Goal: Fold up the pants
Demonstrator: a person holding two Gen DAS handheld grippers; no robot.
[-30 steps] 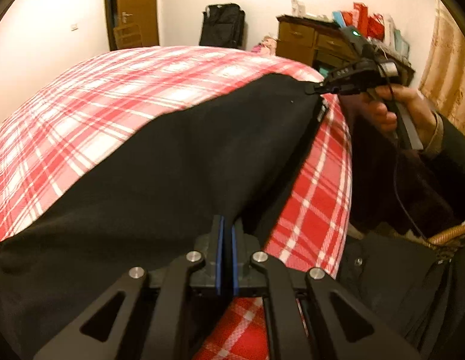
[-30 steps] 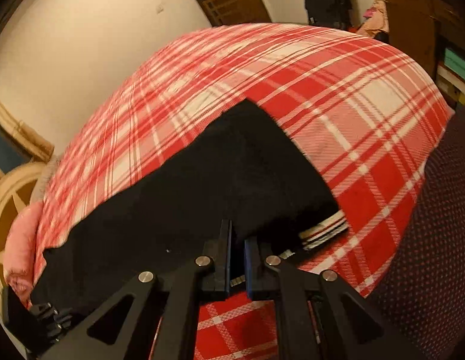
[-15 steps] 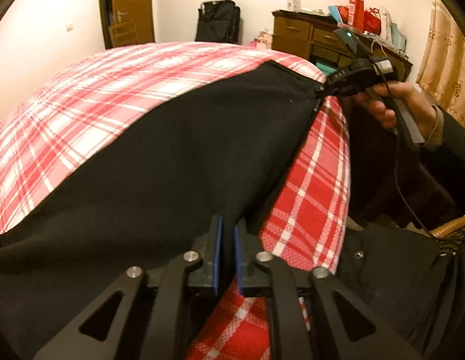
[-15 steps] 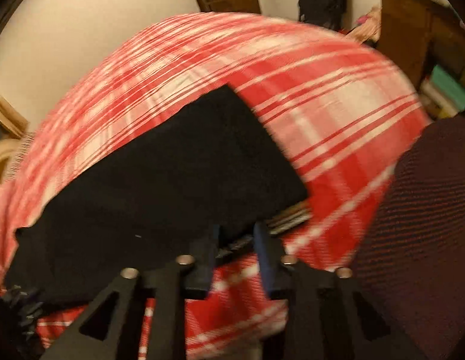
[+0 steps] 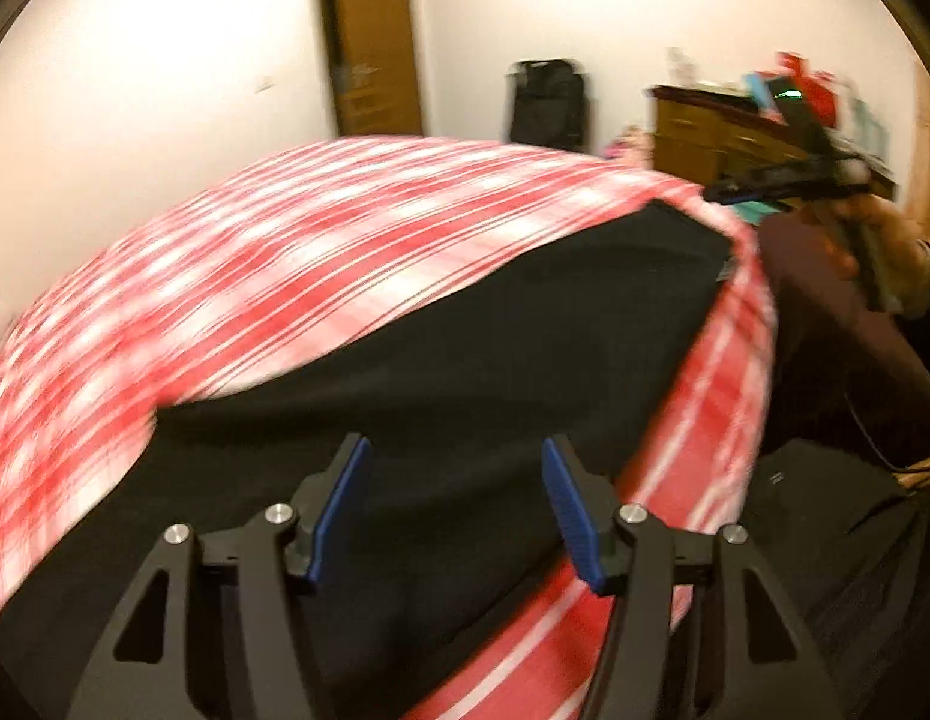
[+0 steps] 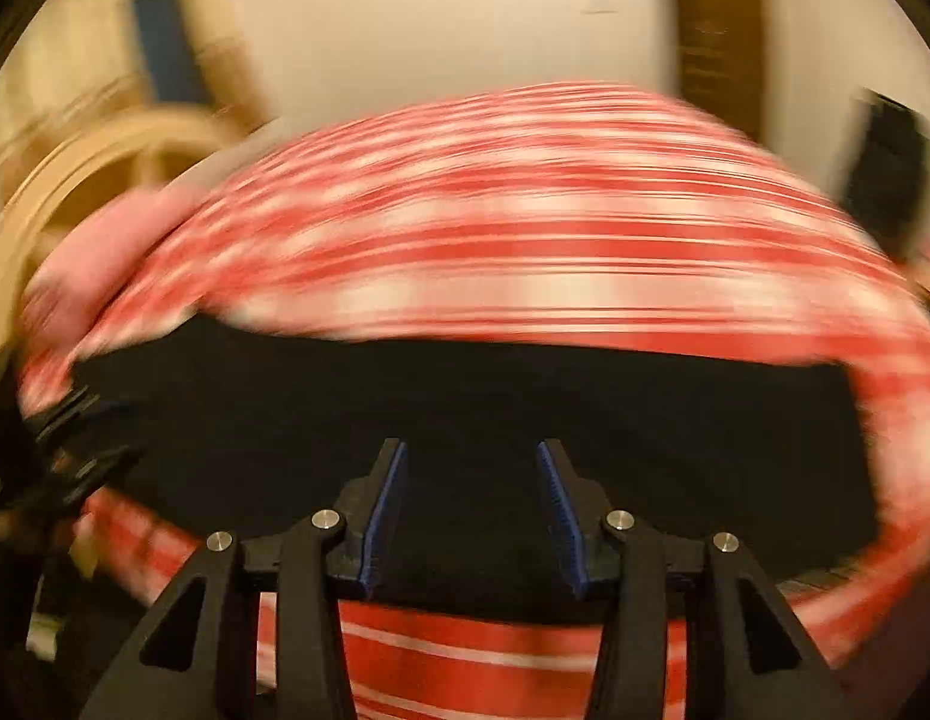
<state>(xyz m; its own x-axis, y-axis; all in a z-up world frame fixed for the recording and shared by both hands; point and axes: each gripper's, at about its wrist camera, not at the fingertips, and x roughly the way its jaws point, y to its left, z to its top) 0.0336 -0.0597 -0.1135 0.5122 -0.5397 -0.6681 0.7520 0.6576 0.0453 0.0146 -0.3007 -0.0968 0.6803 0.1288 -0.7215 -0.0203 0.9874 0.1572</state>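
The black pants [image 5: 465,372] lie flat along the near edge of the plaid bed [image 5: 297,252], let go by the opening, empty left gripper [image 5: 456,516] and right gripper [image 6: 468,516]; next probably comes regripping for another fold.

From my seat, the pants [image 5: 465,372] lie flat on the bed [image 5: 285,252], along its near edge. Behind the bed stand a door [image 5: 372,42] and a suitcase [image 5: 549,102] (dresser [image 5: 705,132] right of it).
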